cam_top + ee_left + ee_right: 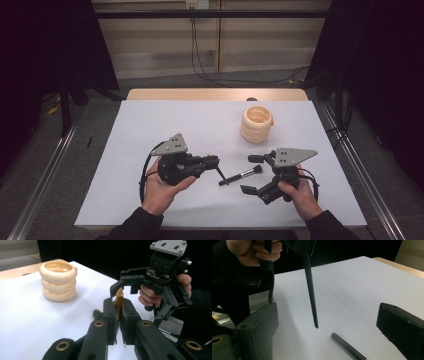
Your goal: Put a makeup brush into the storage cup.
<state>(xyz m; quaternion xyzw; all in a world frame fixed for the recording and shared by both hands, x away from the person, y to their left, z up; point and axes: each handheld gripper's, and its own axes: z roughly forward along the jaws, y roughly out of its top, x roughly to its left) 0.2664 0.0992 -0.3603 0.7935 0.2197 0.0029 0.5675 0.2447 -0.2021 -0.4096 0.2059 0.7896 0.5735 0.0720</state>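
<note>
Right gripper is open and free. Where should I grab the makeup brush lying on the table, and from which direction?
Grip the makeup brush around mid-handle, coming straight down from above with the right gripper. It lies flat on the white table, so only its upper sides are free. Its slim dark handle runs diagonally, bristles toward the far right, so turn the jaws to close across it. Avoid the soft bristle end.

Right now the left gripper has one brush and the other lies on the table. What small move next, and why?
Probably carry the left gripper, shut on its thin brush, toward the ringed holder. The holder stands open-topped across the table; the right gripper is open beside the second brush.
</note>
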